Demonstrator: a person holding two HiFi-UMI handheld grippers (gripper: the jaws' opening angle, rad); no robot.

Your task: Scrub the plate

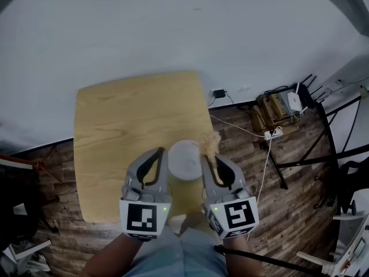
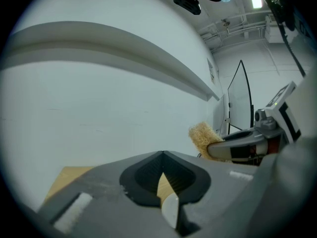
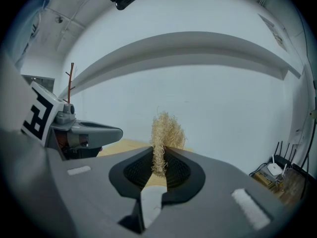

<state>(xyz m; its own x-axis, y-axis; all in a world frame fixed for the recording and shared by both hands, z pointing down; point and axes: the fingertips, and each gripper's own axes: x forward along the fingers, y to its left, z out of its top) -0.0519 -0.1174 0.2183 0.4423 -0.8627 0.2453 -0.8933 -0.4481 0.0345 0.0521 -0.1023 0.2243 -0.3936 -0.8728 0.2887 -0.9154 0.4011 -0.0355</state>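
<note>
A white plate (image 1: 184,161) lies on the pale wooden table (image 1: 115,126), between my two grippers. My left gripper (image 1: 163,152) is at the plate's left rim with its jaws closed tip to tip and nothing visibly between them (image 2: 163,155). Whether it touches the rim I cannot tell. My right gripper (image 1: 207,157) is shut on a straw-coloured fibre scrubber (image 1: 210,143), which sticks up out of the jaws (image 3: 158,155) over the plate's right edge. The scrubber (image 2: 202,135) also shows in the left gripper view. A sliver of plate (image 3: 148,202) shows under the right jaws.
A white wall runs close behind the table. On the wooden floor to the right are a power strip with cables (image 1: 271,133), a white router (image 1: 294,101) on a box, and black stand legs (image 1: 323,154). Dark clutter sits at the left (image 1: 23,212).
</note>
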